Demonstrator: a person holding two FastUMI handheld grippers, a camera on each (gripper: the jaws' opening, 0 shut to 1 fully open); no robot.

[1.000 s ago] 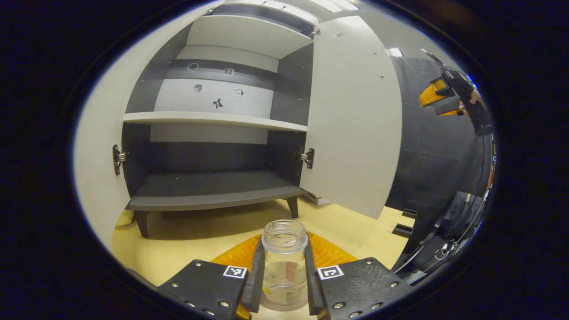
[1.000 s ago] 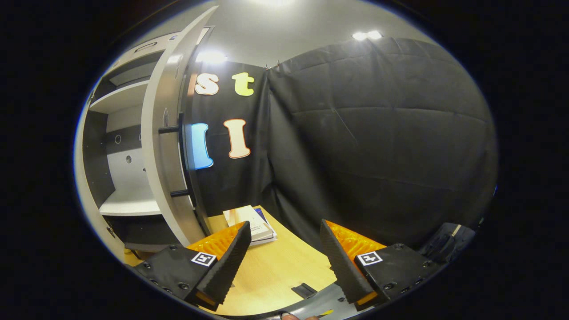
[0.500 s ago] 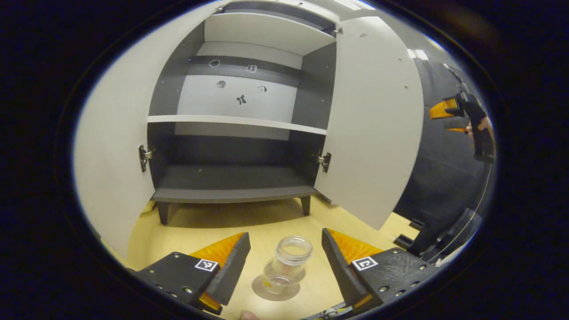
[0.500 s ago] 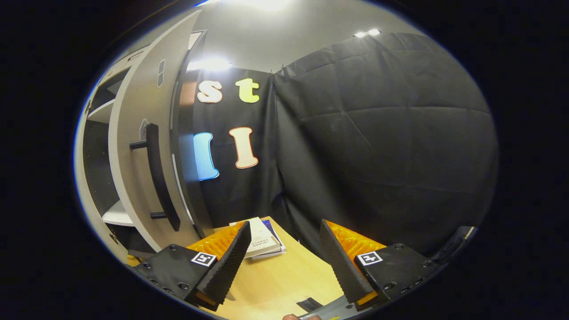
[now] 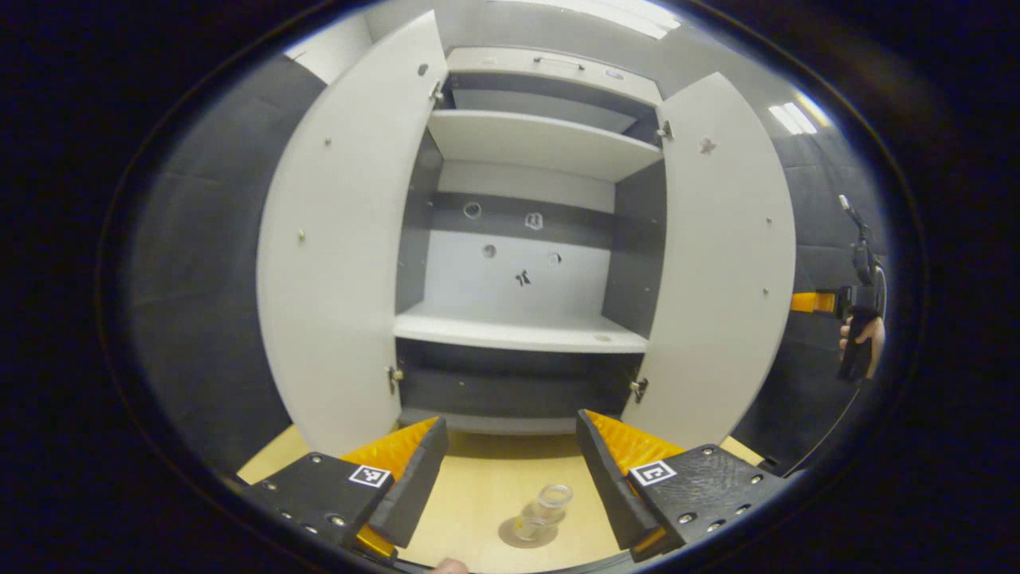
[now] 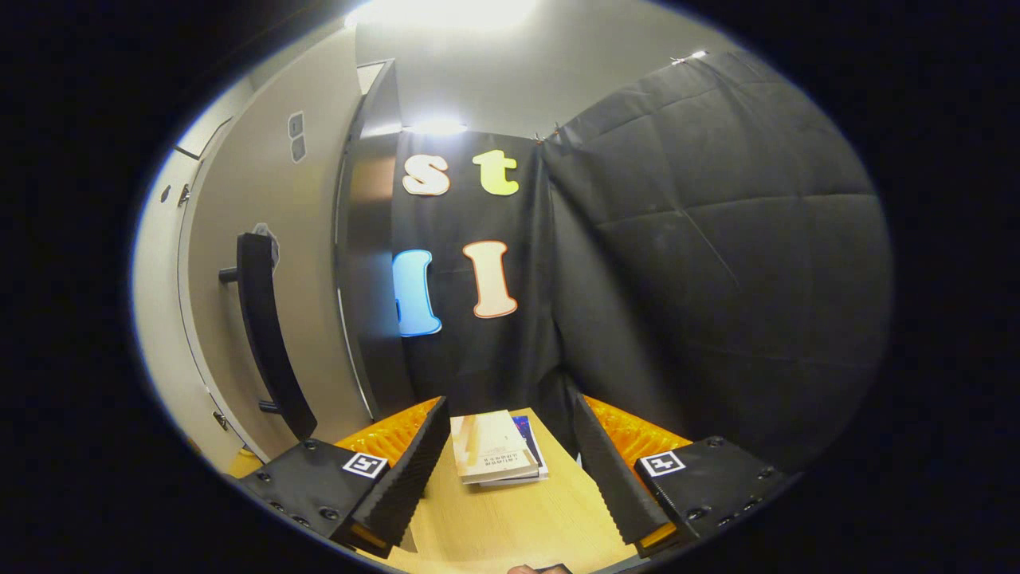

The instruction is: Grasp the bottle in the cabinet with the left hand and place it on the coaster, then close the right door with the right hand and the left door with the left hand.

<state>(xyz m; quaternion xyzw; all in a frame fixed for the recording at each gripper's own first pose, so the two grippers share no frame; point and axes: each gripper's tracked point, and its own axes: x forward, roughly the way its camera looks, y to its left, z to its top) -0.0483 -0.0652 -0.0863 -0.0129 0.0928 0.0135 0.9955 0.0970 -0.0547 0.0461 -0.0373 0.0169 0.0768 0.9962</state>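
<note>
Bottle (image 5: 544, 510) sits on the coaster (image 5: 510, 536) at bottom centre, between the spread fingers of the left tool (image 5: 510, 470), touching neither. Right tool (image 6: 508, 458) gapes empty; swinging at the right door (image 6: 263, 319) carelessly could miss its handle (image 6: 267, 343)

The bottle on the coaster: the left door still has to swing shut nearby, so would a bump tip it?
Probably. The bottle looks clear, nearly empty and taller than wide, so likely light and tippy. It stands lidless on the small coaster, which offers little side support.
</note>
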